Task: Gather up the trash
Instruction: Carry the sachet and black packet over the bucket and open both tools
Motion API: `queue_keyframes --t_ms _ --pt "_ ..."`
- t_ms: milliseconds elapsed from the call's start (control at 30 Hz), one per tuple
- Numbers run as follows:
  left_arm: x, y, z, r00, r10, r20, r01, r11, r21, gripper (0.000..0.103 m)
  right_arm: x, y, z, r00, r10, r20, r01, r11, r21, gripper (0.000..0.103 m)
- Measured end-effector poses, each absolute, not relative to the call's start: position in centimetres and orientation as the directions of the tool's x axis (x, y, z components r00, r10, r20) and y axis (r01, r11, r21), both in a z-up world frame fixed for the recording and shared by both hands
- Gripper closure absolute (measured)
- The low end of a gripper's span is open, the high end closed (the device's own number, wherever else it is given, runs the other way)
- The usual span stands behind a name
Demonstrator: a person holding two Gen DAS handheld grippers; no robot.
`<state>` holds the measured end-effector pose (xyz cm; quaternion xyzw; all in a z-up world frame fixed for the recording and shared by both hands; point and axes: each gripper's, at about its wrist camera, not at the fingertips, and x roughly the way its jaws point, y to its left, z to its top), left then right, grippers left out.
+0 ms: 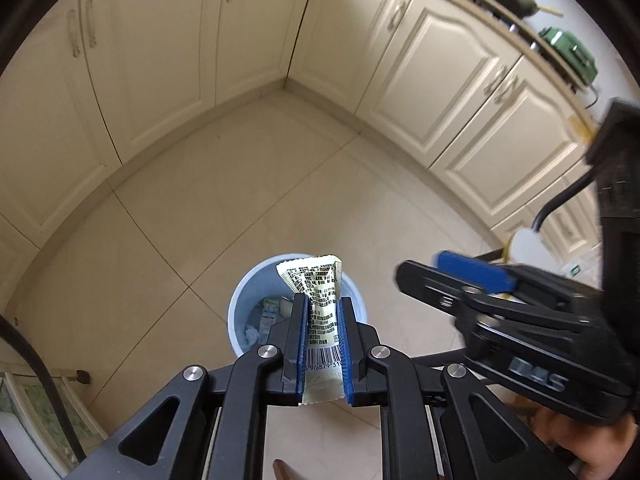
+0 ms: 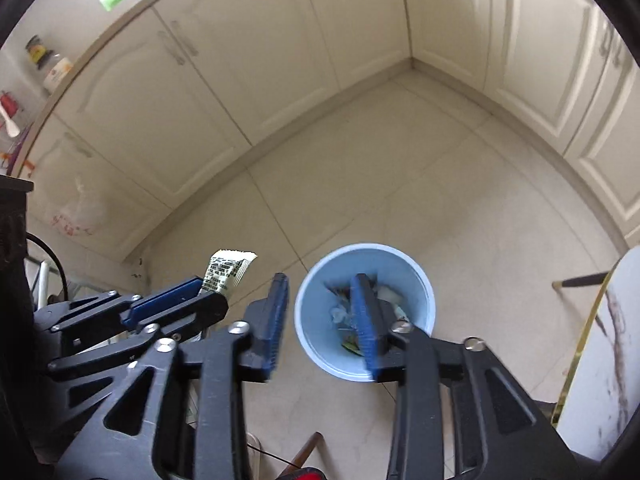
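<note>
Left wrist: left tongs (image 1: pixel 323 304) clamp wrapper (image 1: pixel 318 300); right tongs (image 2: pixel 322 316) apart above tiled floor (image 2: pixel 400 184).

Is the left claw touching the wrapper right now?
Touching. The left wrist view shows the left claw with both blue pads pressed against the wrapper, held above the blue bin.

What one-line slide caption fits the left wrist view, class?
Left gripper clamps a printed wrapper above the blue bin on the kitchen floor.
</note>
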<state>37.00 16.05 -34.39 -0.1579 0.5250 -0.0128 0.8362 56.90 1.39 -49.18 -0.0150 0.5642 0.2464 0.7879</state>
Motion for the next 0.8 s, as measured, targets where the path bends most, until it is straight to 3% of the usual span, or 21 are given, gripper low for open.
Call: queue_keyframes --t_ms 233,367,533,667,800 --pt "41.6 16.2 -36.5 0.392 -0.19 -0.9 -0.194 0.94 -0.283 0.081 58.0 -0.9 -49.9 0.26 0.342 -0.903 -0.348 0.905 0.243 0.053" --pt "43.0 16.2 -36.0 0.4 -0.166 -0.901 -0.202 0.943 -0.263 0.054 58.1 -1.0 -49.1 0.271 0.351 -0.897 -0.35 0.903 0.248 0.052" --pt "40.5 16.7 -33.4 0.438 -0.103 -0.893 -0.238 0.945 -0.225 0.052 56.8 -1.2 -47.4 0.299 0.379 -0.876 -0.343 0.899 0.272 0.049" --pt "37.9 17.5 -29.9 0.494 -0.019 -0.869 -0.298 0.935 -0.19 0.043 54.9 -0.7 -45.3 0.322 0.39 -0.863 -0.368 0.891 0.265 0.047" --pt "34.6 17.5 -25.3 0.581 0.057 -0.812 -0.322 0.932 -0.165 0.035 52.3 -0.1 -41.2 0.37 0.406 -0.835 -0.391 0.884 0.256 0.032"
